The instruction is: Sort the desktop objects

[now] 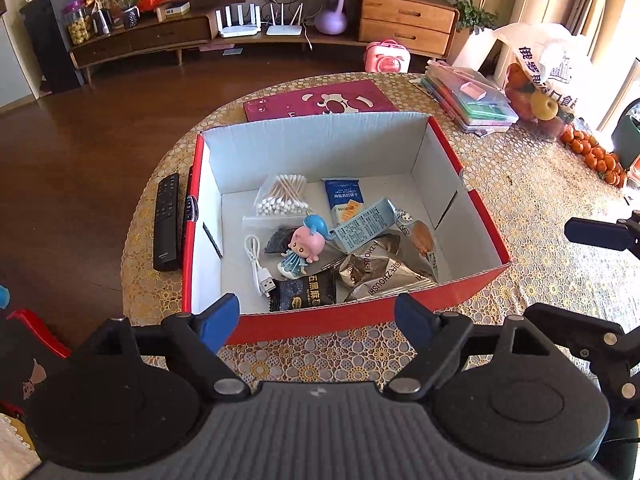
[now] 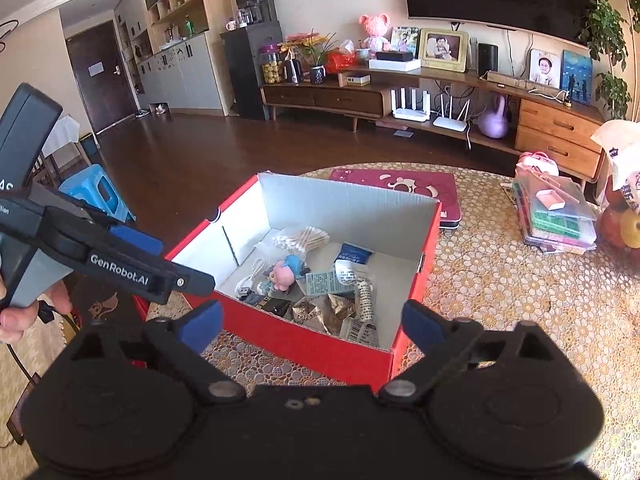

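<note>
Centre of both frames: red cardboard box point(image 1: 352, 316) on the bench, holding foil snack packets point(image 1: 376, 276), a bag of cotton swabs point(image 1: 282, 196), a white USB cable point(image 1: 260, 268) and a pink-and-blue figurine point(image 1: 304, 246). Left gripper point(image 1: 316, 316) and right gripper point(image 2: 312, 320) both at the near wall, jaws wide, empty. Packets likely light, crinkly, slippery (best pinched at a seam); figurine rigid, probably gripped across the head. Black remote point(image 1: 167, 224) left of the box.
</note>
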Tool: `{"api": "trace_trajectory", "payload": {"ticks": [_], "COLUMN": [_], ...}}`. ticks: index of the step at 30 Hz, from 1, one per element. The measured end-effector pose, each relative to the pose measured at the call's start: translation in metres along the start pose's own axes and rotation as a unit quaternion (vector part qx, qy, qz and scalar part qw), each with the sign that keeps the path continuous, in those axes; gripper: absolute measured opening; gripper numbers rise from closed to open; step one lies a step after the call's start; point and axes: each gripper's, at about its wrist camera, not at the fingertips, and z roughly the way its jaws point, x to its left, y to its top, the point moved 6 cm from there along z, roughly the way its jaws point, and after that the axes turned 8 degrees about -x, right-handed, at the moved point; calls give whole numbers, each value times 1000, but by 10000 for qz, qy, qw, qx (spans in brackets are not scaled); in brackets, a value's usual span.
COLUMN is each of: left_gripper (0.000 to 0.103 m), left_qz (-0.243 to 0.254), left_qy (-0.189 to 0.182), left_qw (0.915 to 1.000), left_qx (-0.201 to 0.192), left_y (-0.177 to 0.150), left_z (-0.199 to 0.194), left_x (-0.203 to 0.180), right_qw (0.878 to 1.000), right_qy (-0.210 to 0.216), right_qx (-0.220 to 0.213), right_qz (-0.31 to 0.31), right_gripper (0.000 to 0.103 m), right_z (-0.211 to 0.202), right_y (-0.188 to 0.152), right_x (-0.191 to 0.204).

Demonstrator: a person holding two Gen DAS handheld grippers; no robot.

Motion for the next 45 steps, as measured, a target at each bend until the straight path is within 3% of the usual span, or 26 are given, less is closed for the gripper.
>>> {"api": "trace_trajectory", "payload": {"ticks": [7,20,25,45], "left_gripper": [85,85,85,85], "left_qz": [100,241,238,201], "left_qy": [102,89,-14,136], "left_qw": [9997,9982,9985,9986], "left_qx": [-221,-536,-491,-462], "left_y": [-9,-29,-36,-39], "left_z": [-9,-31,-33,-26], "left_x": [-6,-21,-27,-29], "right_qw": [10000,9985,9980,9970], "right_qy": [-33,-55,-111,-193], "right_qx": [-29,45,51,152], "right_qz": [-32,543,614,733], "right_gripper": [103,103,103,103], "right_z": [-4,-13,-17,-18], "right_y": [-5,-25,-32,-43], "right_x": [5,2,-1,-11]}}
